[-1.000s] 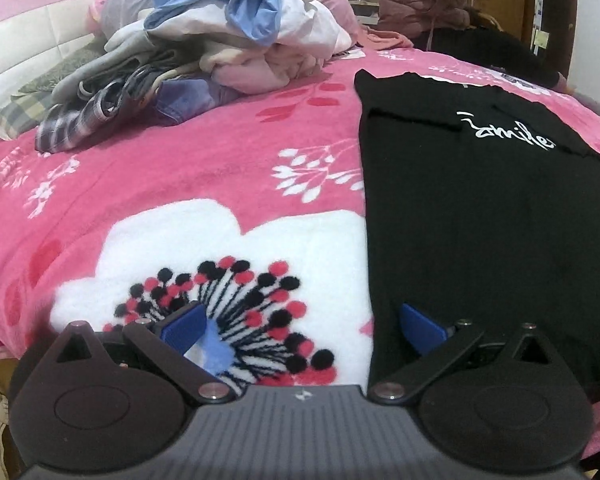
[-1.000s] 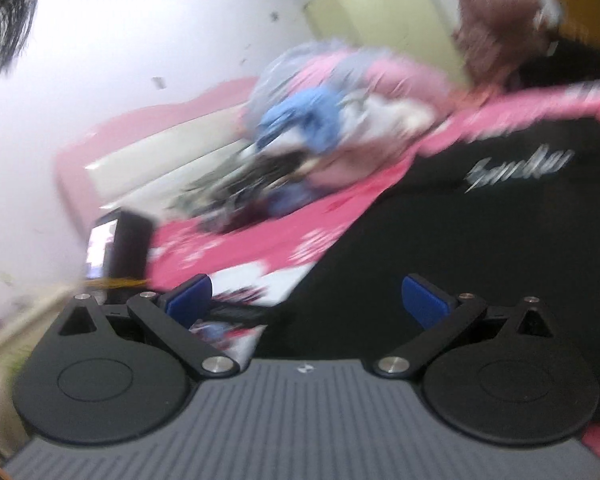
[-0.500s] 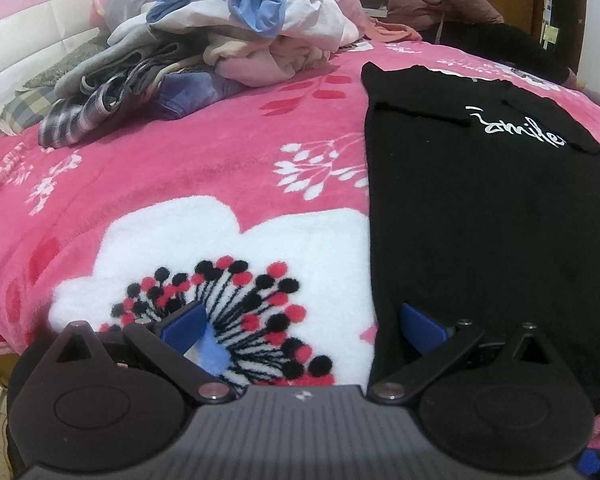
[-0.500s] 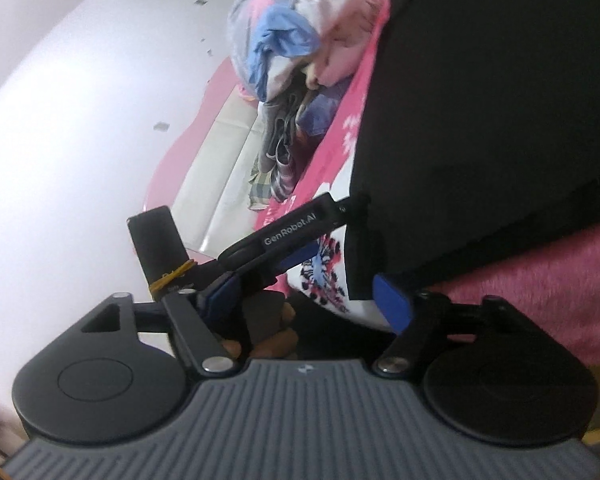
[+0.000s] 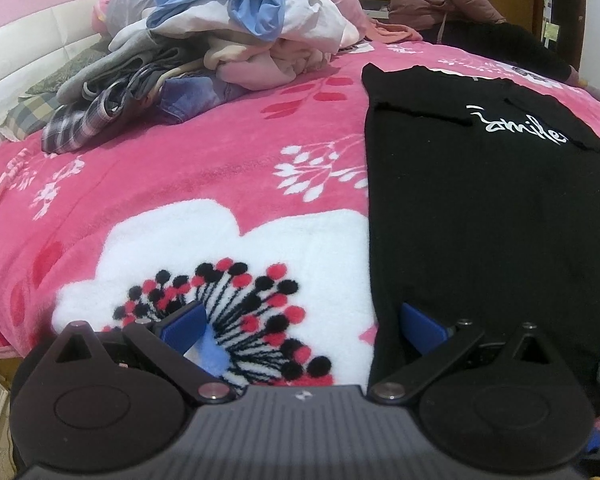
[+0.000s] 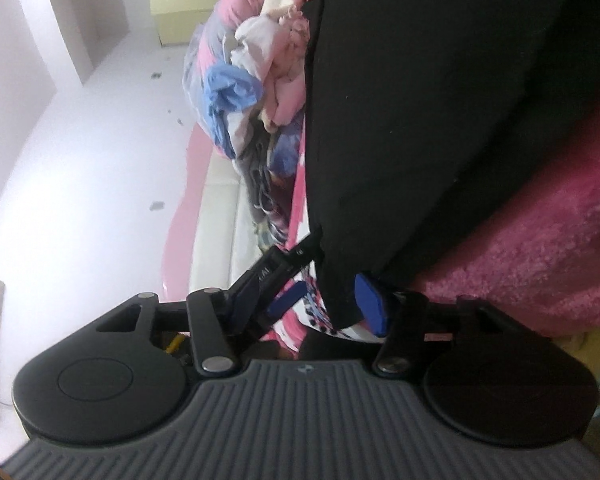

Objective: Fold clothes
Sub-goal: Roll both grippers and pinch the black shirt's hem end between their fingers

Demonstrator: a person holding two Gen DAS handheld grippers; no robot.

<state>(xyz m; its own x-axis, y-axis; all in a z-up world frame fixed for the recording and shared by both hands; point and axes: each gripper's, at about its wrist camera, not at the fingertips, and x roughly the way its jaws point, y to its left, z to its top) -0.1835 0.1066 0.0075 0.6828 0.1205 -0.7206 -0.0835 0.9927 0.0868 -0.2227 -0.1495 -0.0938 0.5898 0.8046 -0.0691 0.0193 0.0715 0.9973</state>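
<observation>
We read one white handwritten word, roughly "Smile", across the chest of the black T-shirt (image 5: 480,208); its first letter is unclear. Lettering on the other gripper's finger stays illegible to us.

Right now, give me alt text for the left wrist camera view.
A black T-shirt with white script lettering lies flat on a pink floral blanket, its near left edge between the open left gripper fingers. Behind sits a pile of unfolded clothes.

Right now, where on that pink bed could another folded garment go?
The bare stretch of pink flowered blanket, bordered by the black printed T-shirt on the right and the heaped pile of unfolded clothes behind it. The pile's corner is crowded.
</observation>
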